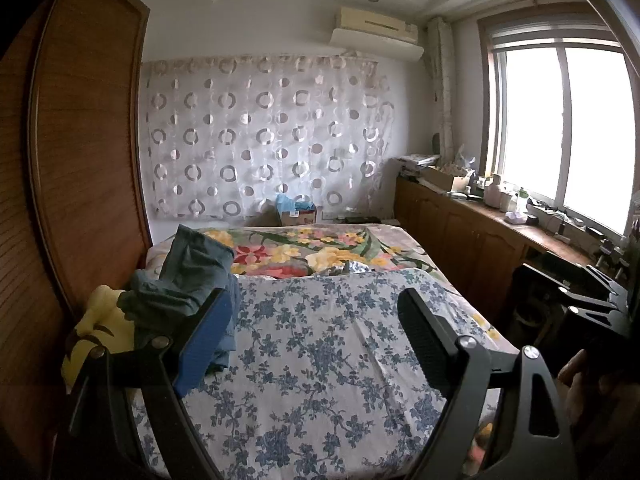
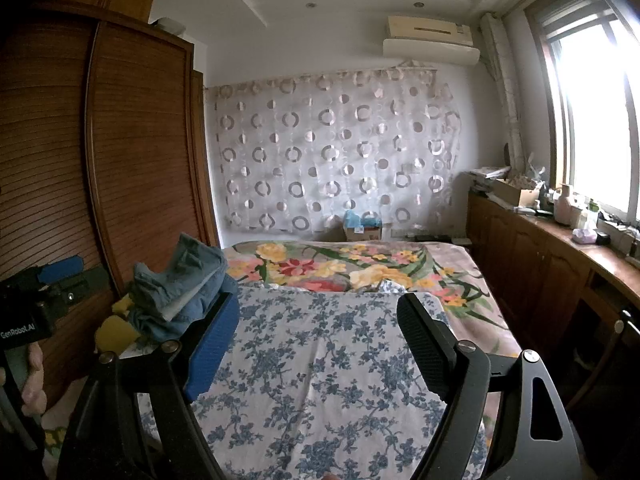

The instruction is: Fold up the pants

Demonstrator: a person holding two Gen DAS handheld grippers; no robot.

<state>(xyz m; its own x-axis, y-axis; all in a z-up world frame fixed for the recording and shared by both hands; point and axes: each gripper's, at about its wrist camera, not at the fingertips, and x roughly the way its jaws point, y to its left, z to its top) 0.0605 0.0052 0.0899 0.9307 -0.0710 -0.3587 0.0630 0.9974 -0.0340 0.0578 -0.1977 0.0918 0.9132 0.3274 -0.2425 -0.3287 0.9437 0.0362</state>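
A heap of blue denim pants [image 1: 188, 280] lies crumpled at the left edge of the bed, also in the right wrist view [image 2: 184, 288]. My left gripper [image 1: 320, 320] is open and empty, held above the blue-flowered sheet [image 1: 320, 360], with the pants just beyond its left finger [image 1: 208, 340]. My right gripper [image 2: 320, 324] is open and empty above the same sheet [image 2: 320, 380], the pants to its upper left. The left gripper's body shows at the left edge of the right wrist view [image 2: 52, 292]. The right gripper's body shows at the right edge of the left wrist view [image 1: 580, 296].
A yellow cushion [image 1: 100, 328] lies under the pants. A colourful flowered blanket [image 1: 320, 252] covers the far bed. A wooden wardrobe [image 1: 80, 160] stands on the left. A cluttered wooden counter [image 1: 500, 216] runs under the window on the right. A cardboard box [image 1: 298, 210] sits behind the bed.
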